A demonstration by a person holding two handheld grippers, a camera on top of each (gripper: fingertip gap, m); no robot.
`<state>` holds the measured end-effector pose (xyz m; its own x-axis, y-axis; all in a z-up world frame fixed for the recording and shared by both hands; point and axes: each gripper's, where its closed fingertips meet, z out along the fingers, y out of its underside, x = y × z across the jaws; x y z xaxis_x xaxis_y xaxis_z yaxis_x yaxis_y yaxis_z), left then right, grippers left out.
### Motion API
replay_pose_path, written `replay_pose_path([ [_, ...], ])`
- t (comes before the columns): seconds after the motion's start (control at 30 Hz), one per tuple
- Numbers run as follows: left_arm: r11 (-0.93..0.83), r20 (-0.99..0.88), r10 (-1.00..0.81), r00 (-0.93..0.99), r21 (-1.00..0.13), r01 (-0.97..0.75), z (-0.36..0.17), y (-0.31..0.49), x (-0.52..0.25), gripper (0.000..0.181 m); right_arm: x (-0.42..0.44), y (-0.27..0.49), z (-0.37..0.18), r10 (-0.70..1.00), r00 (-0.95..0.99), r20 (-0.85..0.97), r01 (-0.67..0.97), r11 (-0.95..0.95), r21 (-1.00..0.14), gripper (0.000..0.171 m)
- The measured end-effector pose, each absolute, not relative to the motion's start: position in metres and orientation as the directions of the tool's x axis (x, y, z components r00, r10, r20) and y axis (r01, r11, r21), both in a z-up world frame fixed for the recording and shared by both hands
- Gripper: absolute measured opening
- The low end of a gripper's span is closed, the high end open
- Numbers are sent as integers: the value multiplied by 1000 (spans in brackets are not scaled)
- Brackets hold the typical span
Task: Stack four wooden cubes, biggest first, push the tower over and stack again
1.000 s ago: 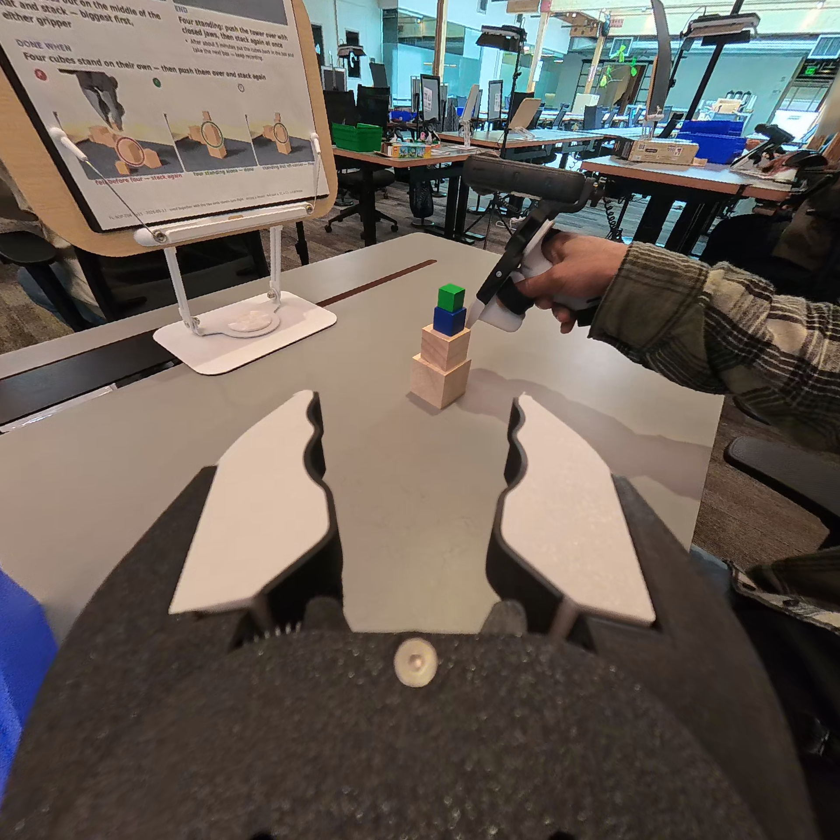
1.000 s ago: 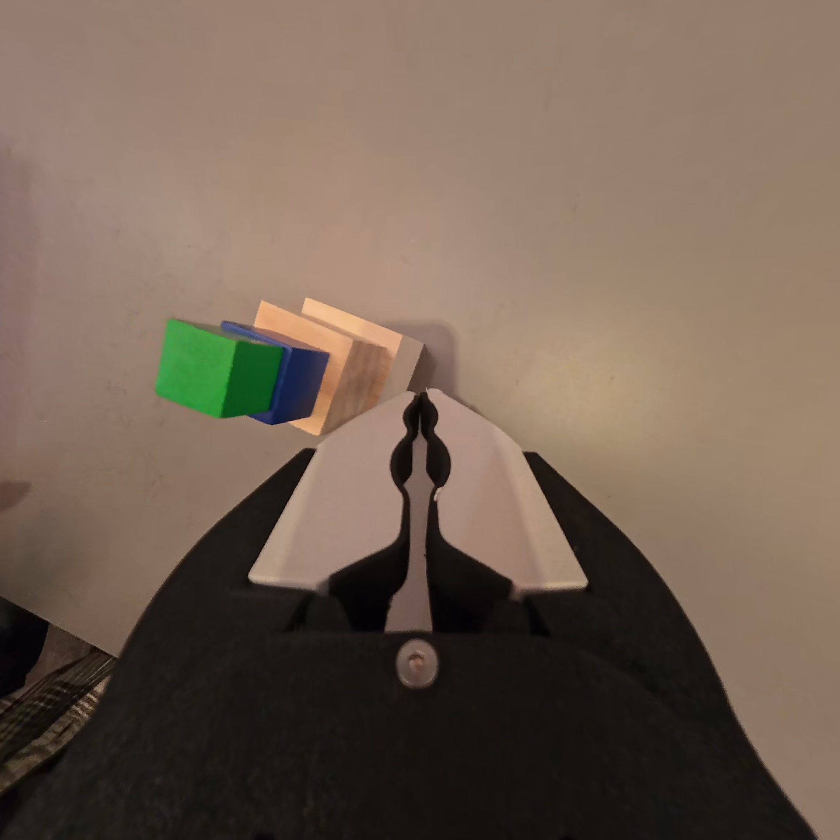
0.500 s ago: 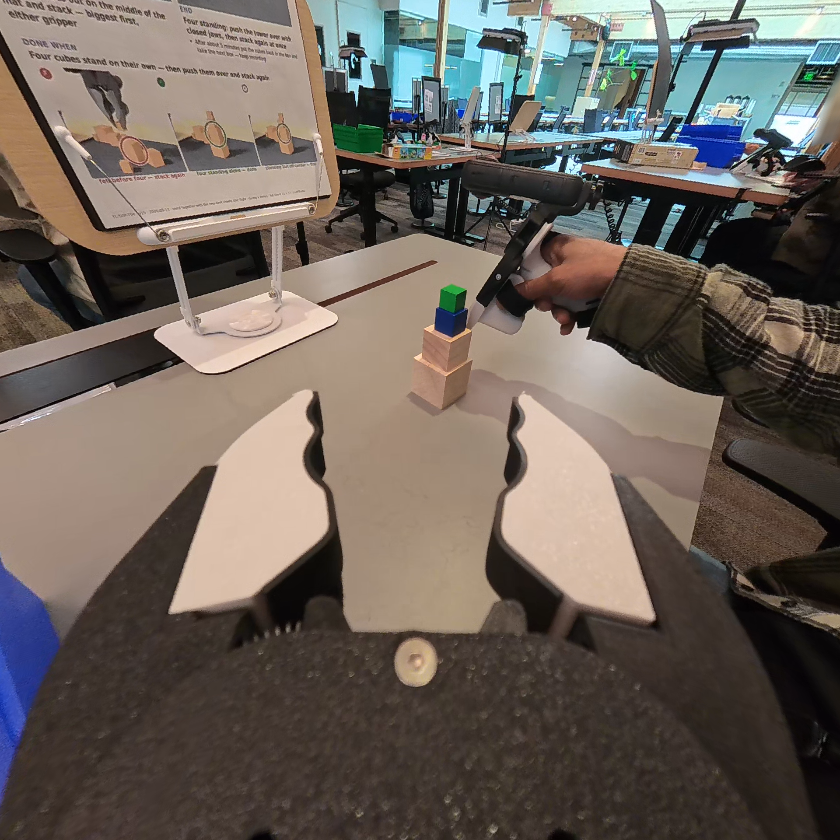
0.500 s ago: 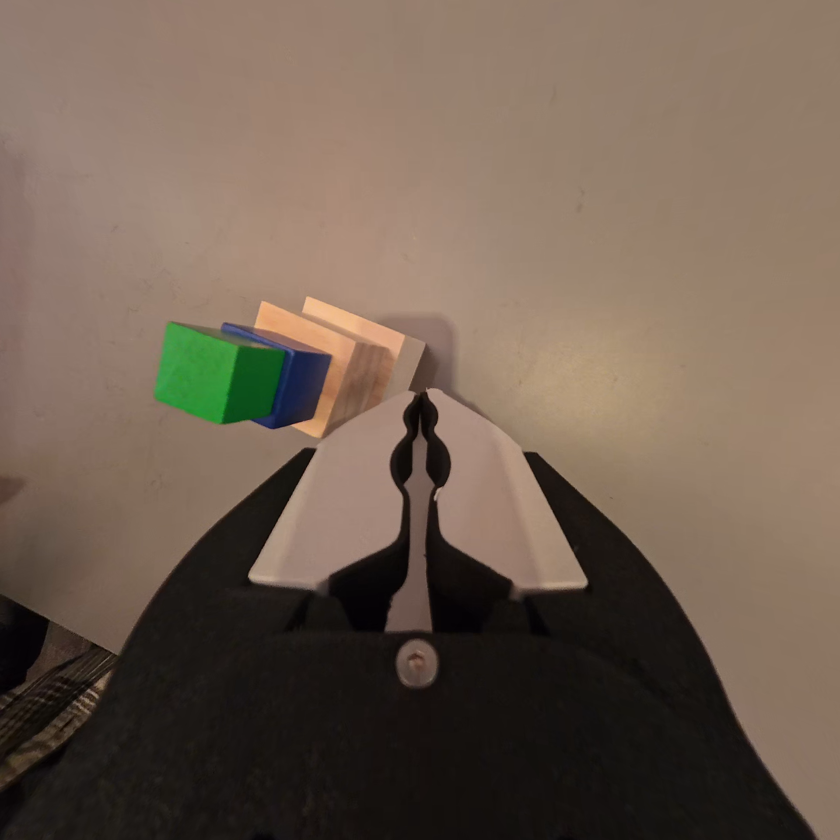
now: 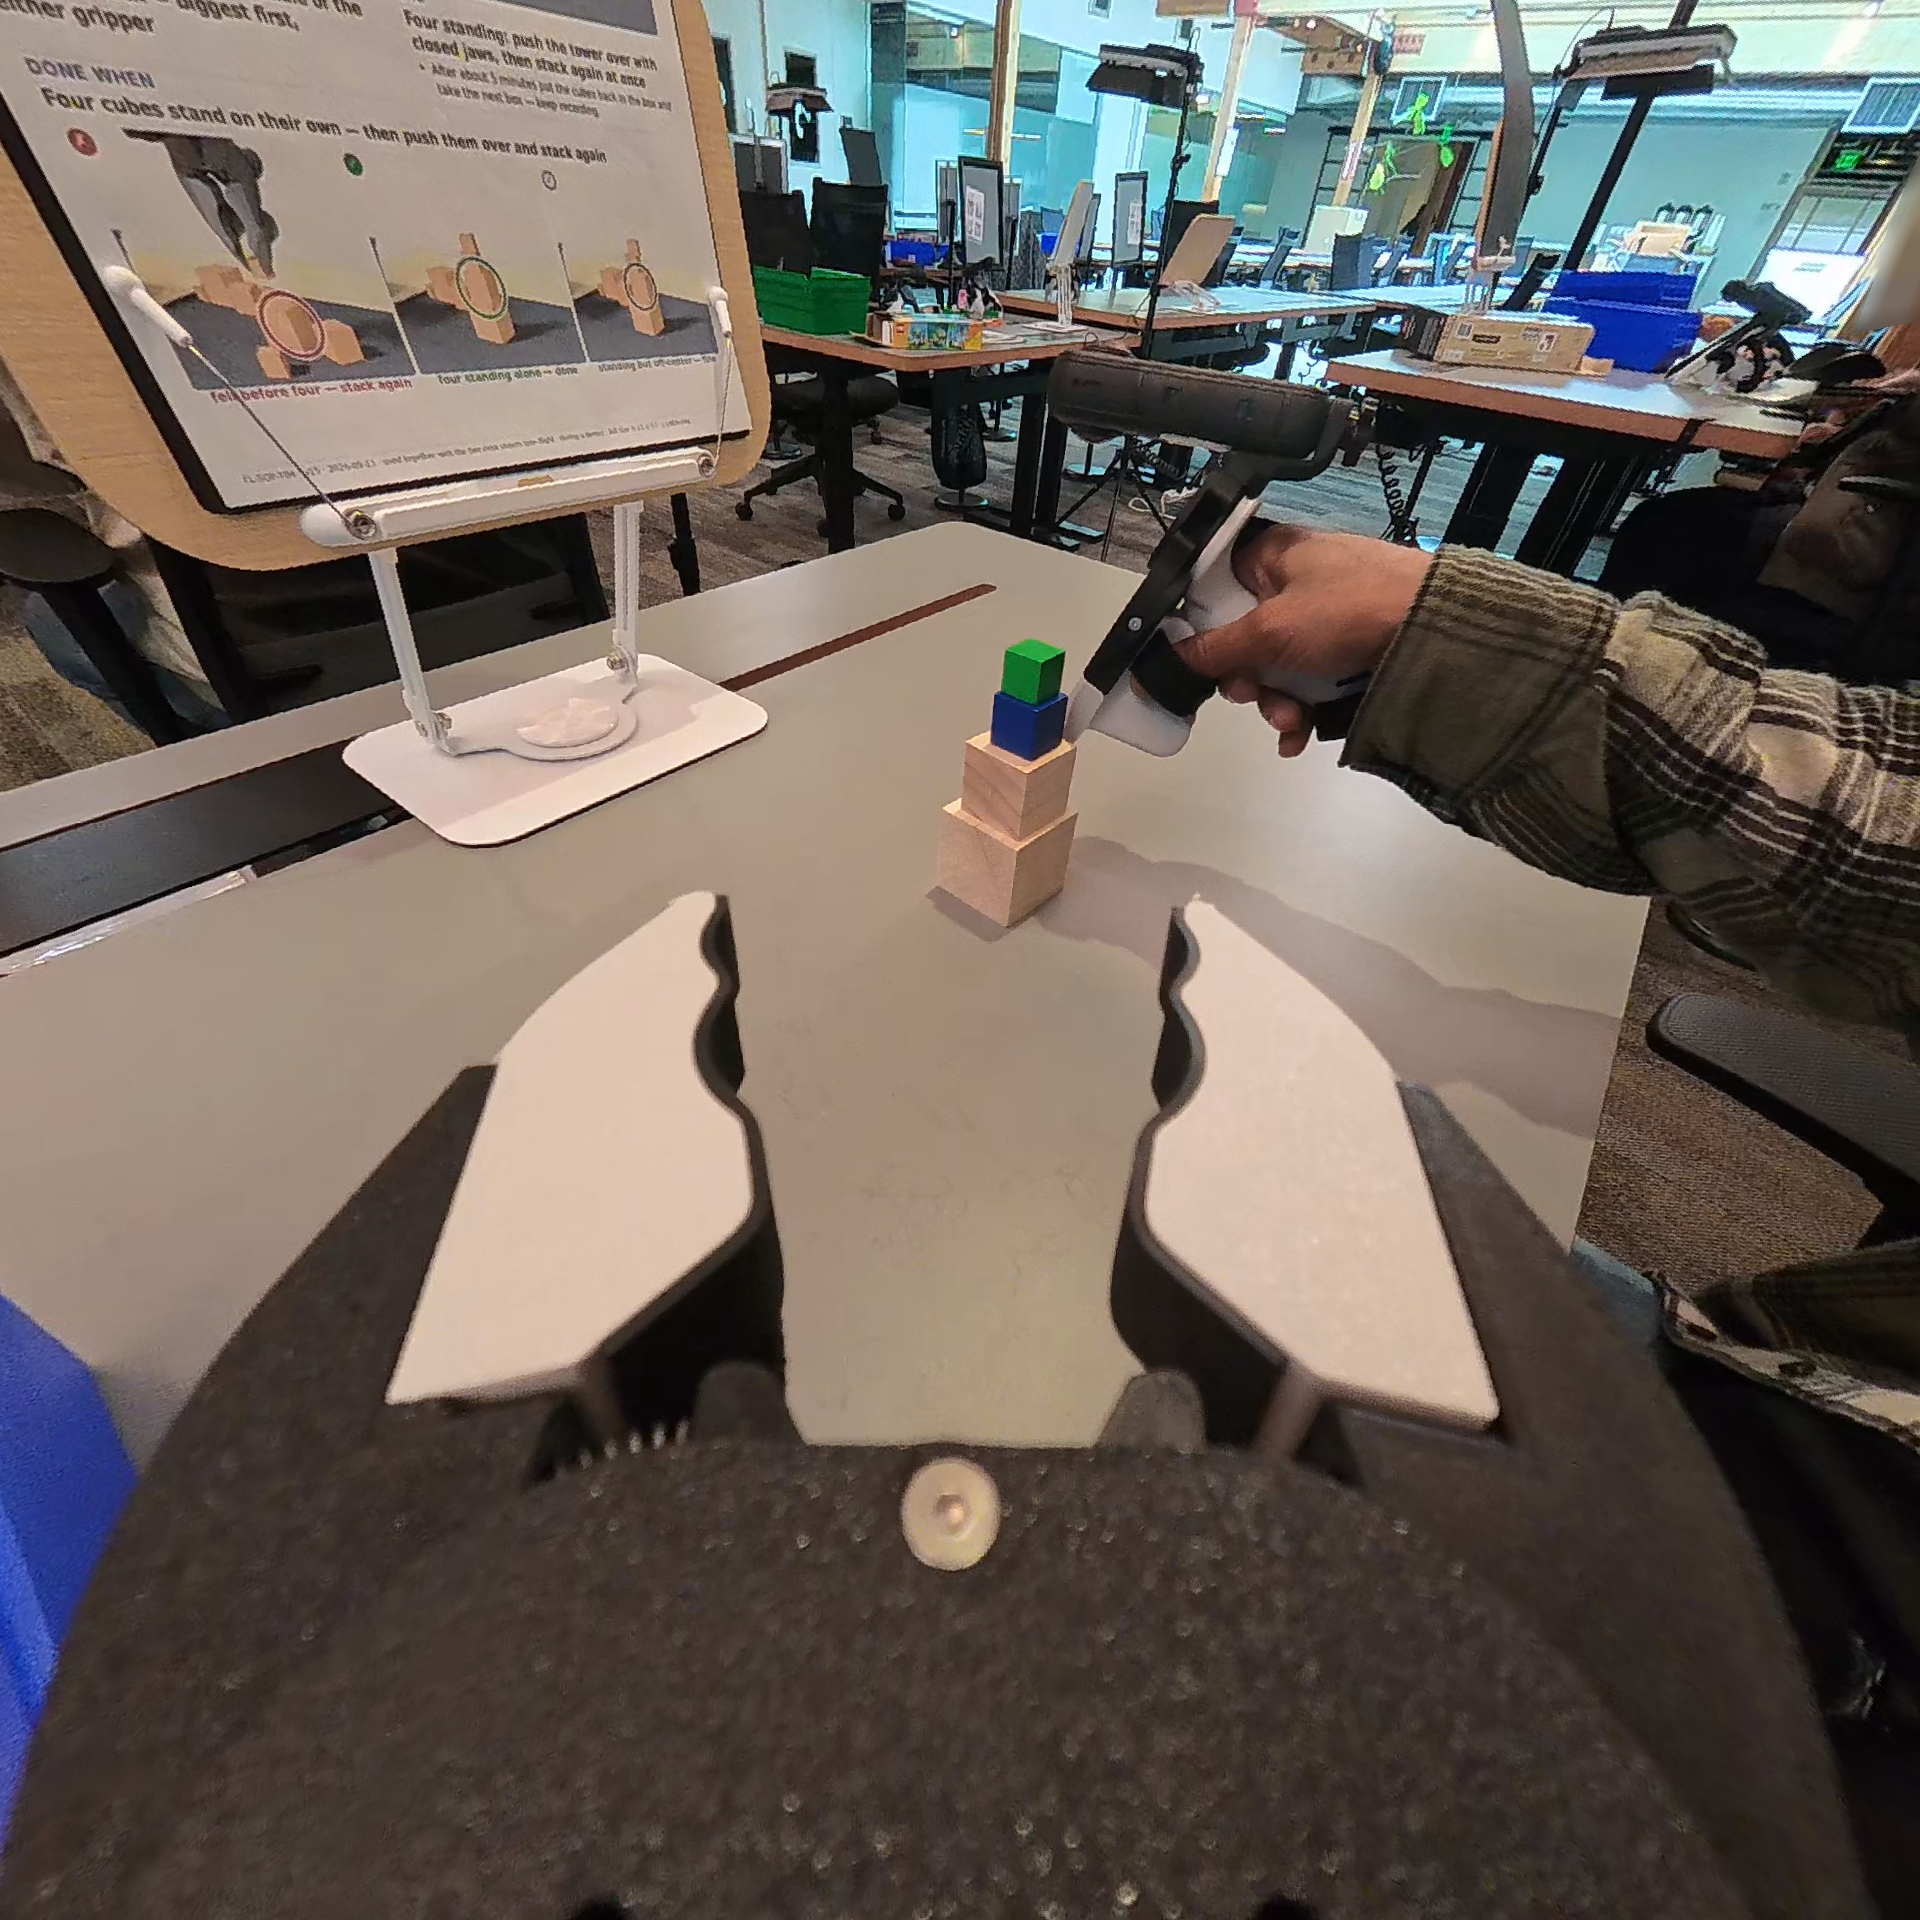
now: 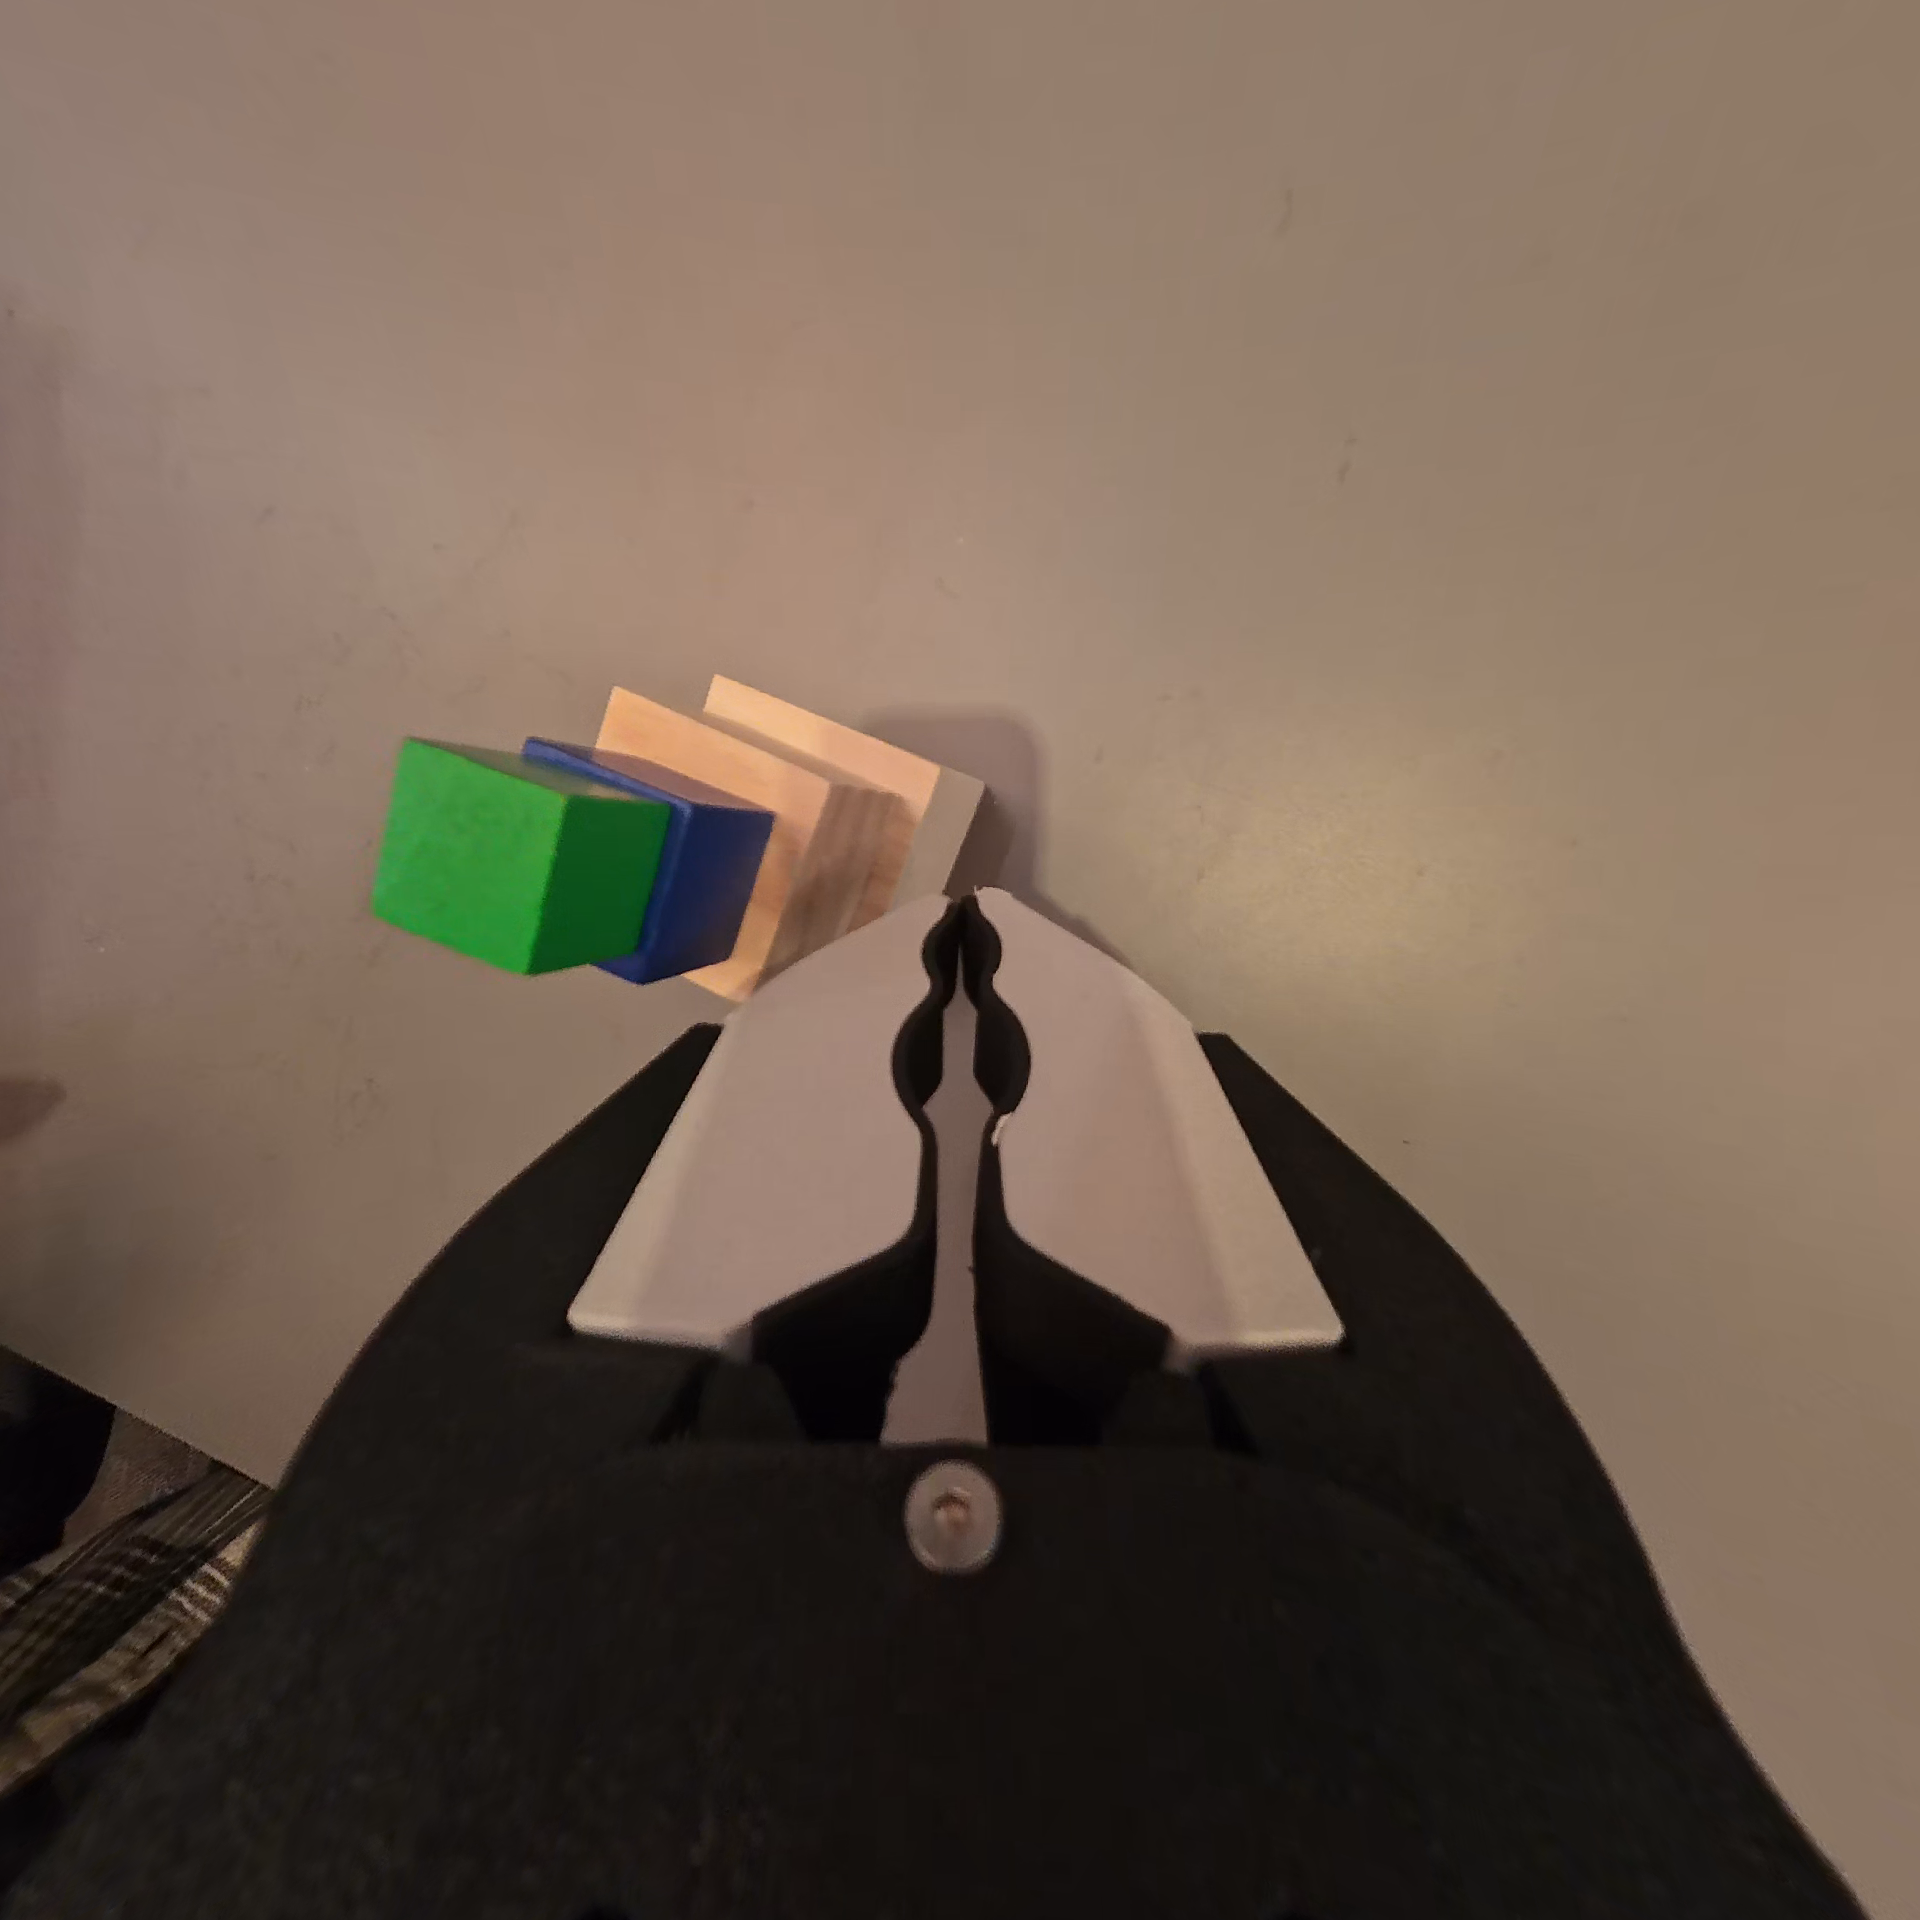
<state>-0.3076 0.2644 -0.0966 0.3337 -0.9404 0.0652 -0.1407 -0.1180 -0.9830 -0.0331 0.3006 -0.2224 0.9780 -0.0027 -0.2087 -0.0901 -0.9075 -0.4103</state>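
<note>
- The left hand-held gripper (image 5: 945, 1049) had two flat, pale grey fingers (image 5: 603, 1153) with wavy black inner edges.
- Its body was black with a pebbled, foam-like surface, and a round silver screw (image 5: 950, 1510) sat in the middle just behind the fingers.
- The right hand-held gripper (image 6: 961, 906) had the same pale grey fingers, scalloped black inner edges and black body, with a silver screw (image 6: 952, 1522) centred behind them.
- From the left wrist view, the right one showed a white nose and a black bar-shaped top.
- The person's sleeve (image 5: 1621, 748), behind that white nose, was olive-green plaid flannel with cream and dark stripes.
</note>
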Motion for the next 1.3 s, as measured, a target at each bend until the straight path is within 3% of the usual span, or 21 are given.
replay_pose_path([
  [0.73, -126, 65, -944, 324, -978, -169, -103, 265, -305, 78, -90, 321, -201, 145, 965, -220, 31, -893, -448, 0],
  [1.3, -141, 75, -949, 306, -970, -198, -111, 264, -299, 78, -68, 308, -196, 146, 971, -188, 37, -873, -486, 0],
])
